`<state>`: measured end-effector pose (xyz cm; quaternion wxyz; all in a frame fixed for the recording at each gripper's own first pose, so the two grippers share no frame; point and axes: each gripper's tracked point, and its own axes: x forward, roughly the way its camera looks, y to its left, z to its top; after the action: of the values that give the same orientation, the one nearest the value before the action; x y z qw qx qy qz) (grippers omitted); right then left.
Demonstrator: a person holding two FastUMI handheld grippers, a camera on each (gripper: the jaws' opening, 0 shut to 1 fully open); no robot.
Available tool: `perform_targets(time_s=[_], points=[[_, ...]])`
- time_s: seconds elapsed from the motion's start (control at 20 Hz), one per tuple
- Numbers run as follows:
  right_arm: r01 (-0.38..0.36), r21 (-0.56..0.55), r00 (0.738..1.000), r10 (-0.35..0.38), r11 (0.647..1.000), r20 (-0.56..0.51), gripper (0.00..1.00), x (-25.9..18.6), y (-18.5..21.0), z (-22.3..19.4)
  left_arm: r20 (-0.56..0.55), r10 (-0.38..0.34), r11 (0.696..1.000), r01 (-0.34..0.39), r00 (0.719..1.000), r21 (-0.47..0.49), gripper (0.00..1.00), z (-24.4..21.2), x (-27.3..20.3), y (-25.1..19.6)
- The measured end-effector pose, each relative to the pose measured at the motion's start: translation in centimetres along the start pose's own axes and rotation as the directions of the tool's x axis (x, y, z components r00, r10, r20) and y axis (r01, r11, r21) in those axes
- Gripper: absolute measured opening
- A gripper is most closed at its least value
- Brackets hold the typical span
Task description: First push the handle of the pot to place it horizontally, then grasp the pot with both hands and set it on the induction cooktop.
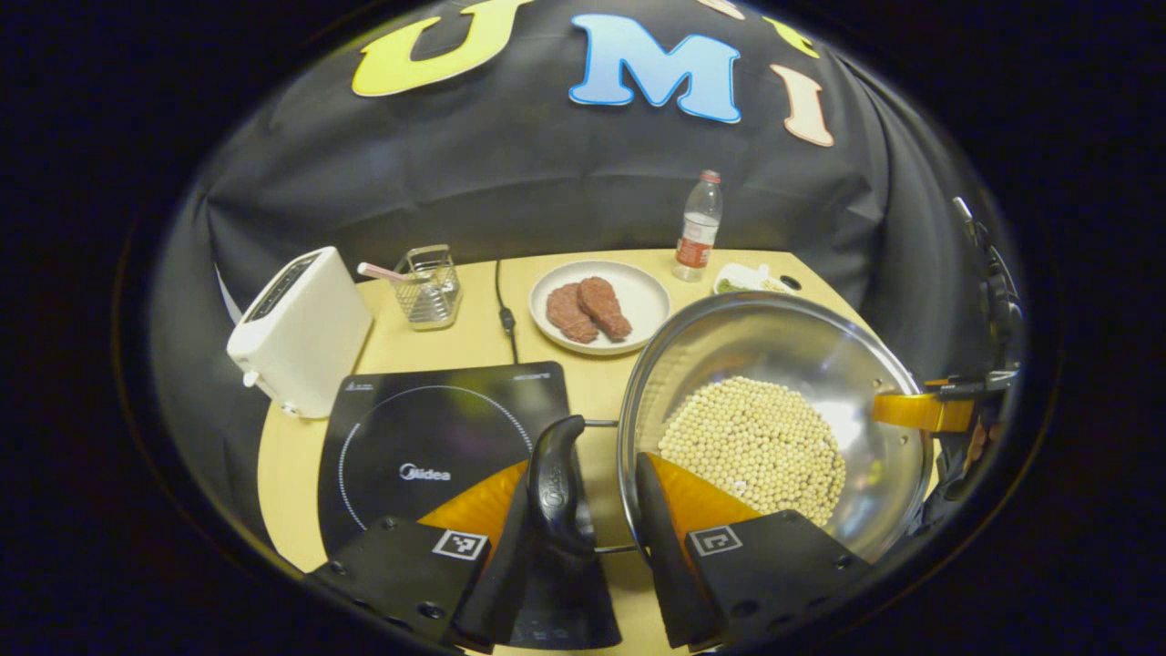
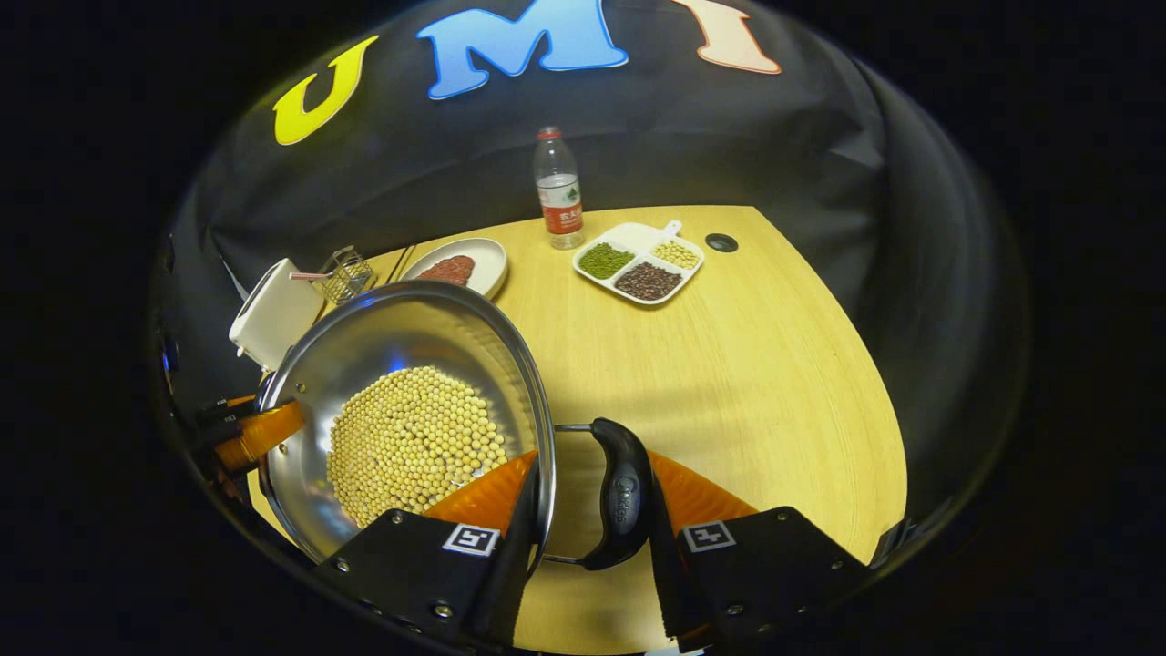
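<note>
- A wide steel pot (image 1: 774,419) holding a bed of pale round beans (image 1: 751,446) sits just to the right of a black induction cooktop (image 1: 428,446) on a yellow wooden table (image 2: 729,364). Whether the pot's base is resting on the table or raised off it cannot be told.
- The left gripper (image 1: 592,510) straddles the pot's black left handle (image 1: 557,483). One finger lies outside the handle and the other sits inside the rim, over the beans. The jaws are partly closed around handle and rim, though firm pressure cannot be confirmed.
- The right gripper (image 2: 588,510) does the same on the opposite black handle (image 2: 621,492), with one finger inside the rim and one beyond the handle.
- Risk: the two sides may rise unevenly. The pot would then tilt and the loose beans would roll to the low side or spill over the rim.
- Risk: each hold looks narrow, on a smooth curved handle. A loose pinch could let the pot swing or slip under the weight of the beans.
- Risk: the cooktop lies to the left, near a white toaster (image 1: 301,328). Overshooting could nudge it, or leave the pot off the cooktop's ring.
- A plate of meat (image 1: 597,305) and a bottle (image 1: 699,228) stand behind, well apart from the path.
</note>
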<state>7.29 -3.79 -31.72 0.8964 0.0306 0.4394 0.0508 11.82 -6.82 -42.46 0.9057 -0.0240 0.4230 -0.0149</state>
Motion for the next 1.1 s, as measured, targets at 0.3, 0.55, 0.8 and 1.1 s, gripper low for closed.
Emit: perform_targets(time_s=[0.3,0.55,0.8,1.1], points=[[-0.025,-0.038,1.000,0.026,0.999,0.014,0.58,0.3,5.3,0.3,-0.004,0.036,0.999,-0.036,0.999,-0.019,0.66,-0.2,-0.5,1.2],[-0.041,-0.046,0.999,0.041,0.998,0.008,0.59,0.8,9.1,0.2,-0.010,0.052,0.998,-0.052,0.999,-0.026,0.66,-0.4,-0.6,1.9],[-0.035,-0.049,0.999,0.035,0.998,0.004,0.58,1.3,11.6,0.4,-0.016,0.051,0.998,-0.051,0.999,-0.029,0.66,-0.5,-0.3,2.3],[-0.024,-0.052,1.000,0.024,0.998,-0.009,0.59,2.1,14.4,0.4,-0.027,0.045,0.998,-0.046,0.999,-0.044,0.66,-0.6,0.0,2.4]])
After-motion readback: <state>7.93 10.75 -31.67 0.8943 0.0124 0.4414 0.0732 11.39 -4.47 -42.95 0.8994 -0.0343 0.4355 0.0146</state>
